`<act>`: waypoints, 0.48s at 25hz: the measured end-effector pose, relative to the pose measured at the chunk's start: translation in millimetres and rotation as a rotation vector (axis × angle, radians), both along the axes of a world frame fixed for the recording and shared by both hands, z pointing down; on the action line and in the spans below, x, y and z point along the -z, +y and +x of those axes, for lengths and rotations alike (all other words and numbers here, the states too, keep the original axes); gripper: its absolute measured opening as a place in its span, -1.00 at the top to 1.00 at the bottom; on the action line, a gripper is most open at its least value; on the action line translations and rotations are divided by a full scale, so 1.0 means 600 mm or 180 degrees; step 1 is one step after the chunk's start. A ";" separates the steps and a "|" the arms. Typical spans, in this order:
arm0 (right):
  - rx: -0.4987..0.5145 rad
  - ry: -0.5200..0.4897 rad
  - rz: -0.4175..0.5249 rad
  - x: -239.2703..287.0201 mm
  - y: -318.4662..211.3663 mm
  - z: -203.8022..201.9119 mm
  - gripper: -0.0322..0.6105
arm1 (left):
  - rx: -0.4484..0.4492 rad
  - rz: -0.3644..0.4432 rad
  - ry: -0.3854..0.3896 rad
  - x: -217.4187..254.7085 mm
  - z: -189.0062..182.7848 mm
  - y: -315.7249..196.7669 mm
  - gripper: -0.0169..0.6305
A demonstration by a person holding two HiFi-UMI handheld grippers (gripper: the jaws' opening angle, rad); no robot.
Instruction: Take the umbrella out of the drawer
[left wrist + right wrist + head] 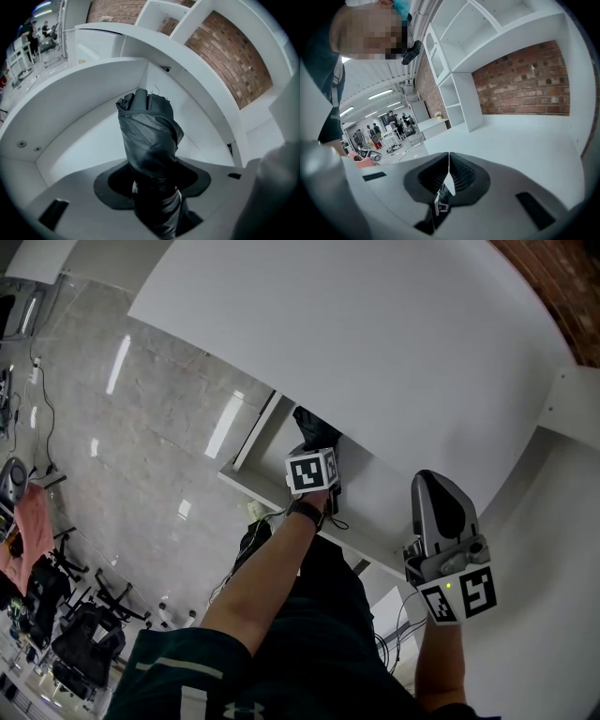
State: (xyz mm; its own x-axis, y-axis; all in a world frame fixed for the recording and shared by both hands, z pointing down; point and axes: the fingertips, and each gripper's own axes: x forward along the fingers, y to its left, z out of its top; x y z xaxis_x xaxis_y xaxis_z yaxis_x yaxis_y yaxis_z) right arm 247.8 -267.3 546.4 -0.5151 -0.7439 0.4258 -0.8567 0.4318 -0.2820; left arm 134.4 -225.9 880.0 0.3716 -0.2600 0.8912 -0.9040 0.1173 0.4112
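**A:** Where's the umbrella (149,136)?

**B:** In the drawer (79,145), with the left gripper (152,186) on it. Its jaws are closed around the folded fabric near one end, and the rest of the bundle runs away from them toward 12 o'clock, into the drawer's far corner.

**A:** And the right gripper (449,171)?

**B:** Jaws pressed together on nothing. In the head view it sits at about 4 o'clock from the left one, over the white surface (525,140), well apart from the drawer.

**A:** What could go wrong?

**B:** Slipping, I'd say. The jaws seem to hold slick, loosely wrapped cloth rather than anything rigid, so the fabric may slide over the core and the bundle droop or drop back.

**A:** Anything else?

**B:** The far end looks close to the drawer walls, and the surface overhangs the opening at 12 o'clock in the head view. A steep pull could snag the tip there and twist the umbrella out of the grip. The other gripper is too far off to catch it.
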 end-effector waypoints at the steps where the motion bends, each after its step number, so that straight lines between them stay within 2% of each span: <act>1: 0.0005 -0.0001 0.0007 0.001 0.000 -0.002 0.89 | 0.0042 -0.0003 0.0032 0.004 -0.002 0.003 0.23; 7: 0.0032 -0.0036 0.0051 0.011 0.004 -0.013 0.89 | 0.0288 0.0003 0.0209 0.033 -0.007 0.010 0.23; 12: 0.0051 -0.0075 0.0103 0.000 -0.008 -0.040 0.89 | 0.0483 0.0029 0.0315 0.044 -0.043 0.002 0.23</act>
